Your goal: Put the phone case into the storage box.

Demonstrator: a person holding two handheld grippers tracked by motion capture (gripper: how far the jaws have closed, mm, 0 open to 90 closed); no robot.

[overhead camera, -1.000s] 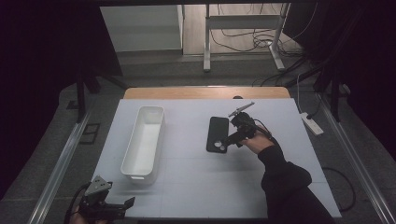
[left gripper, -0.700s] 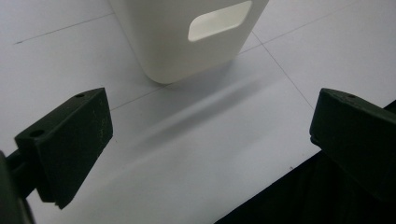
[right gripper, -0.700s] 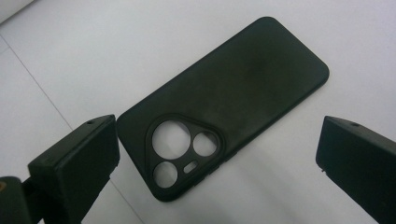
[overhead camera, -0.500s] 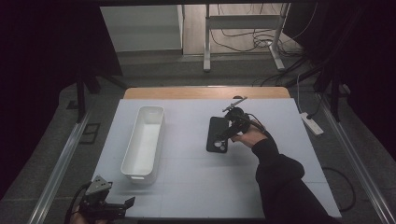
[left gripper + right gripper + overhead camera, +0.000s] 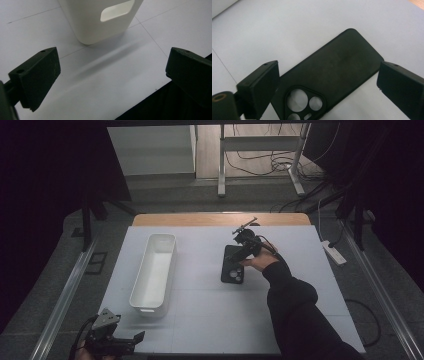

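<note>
One flat black rubber phone case [image 5: 329,75] lies below your right gripper [image 5: 328,82], long axis running near to far; jaws, just narrowing, straddle it ungripped.

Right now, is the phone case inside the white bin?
No, the phone case lies flat on the table, apart from the white bin, under the right gripper.

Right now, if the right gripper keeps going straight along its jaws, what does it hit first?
Most likely the black phone case: the right gripper points down at it, open jaws straddling its width, just starting to close. It lies flat on the white table; the remaining gap is unclear.
</note>
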